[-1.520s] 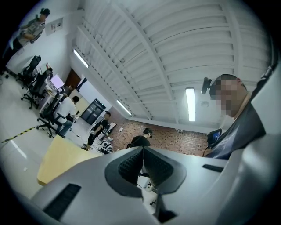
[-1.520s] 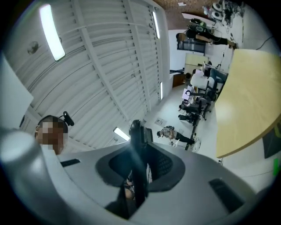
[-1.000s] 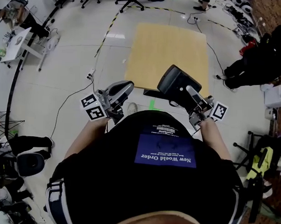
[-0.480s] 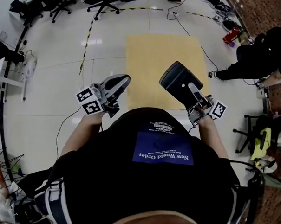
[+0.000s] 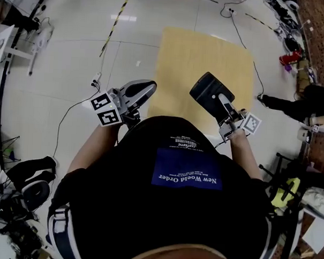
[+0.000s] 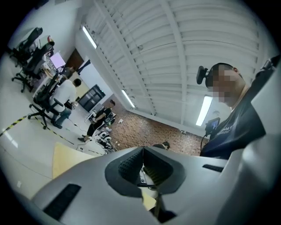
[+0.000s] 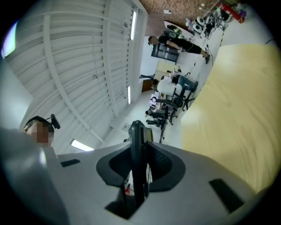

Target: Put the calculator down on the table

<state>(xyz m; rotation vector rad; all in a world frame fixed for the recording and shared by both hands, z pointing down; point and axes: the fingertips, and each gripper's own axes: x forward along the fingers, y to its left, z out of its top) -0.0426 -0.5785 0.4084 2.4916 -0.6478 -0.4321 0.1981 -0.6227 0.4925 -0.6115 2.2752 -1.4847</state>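
The calculator (image 5: 208, 92), a dark flat slab, is held up in my right gripper (image 5: 222, 102), which is shut on its lower end. In the right gripper view the calculator (image 7: 137, 149) stands edge-on between the pads. In the head view it lies over the near right part of the light wooden table (image 5: 203, 53), and the same table (image 7: 237, 118) fills the right of the right gripper view. My left gripper (image 5: 146, 89) is held in the air at the table's near left edge. Its jaws (image 6: 142, 165) are shut with nothing between them.
White tiled floor surrounds the table, with cables and a power strip (image 5: 96, 76) to the left. A black-and-yellow tape line (image 5: 116, 19) runs at the back. Someone in dark clothes (image 5: 308, 103) is at the right. Bags and gear (image 5: 25, 182) lie at the lower left.
The person has stepped toward the table, carrying both grippers along. The table's near edge is now under the grippers. The hold on the calculator is unchanged.
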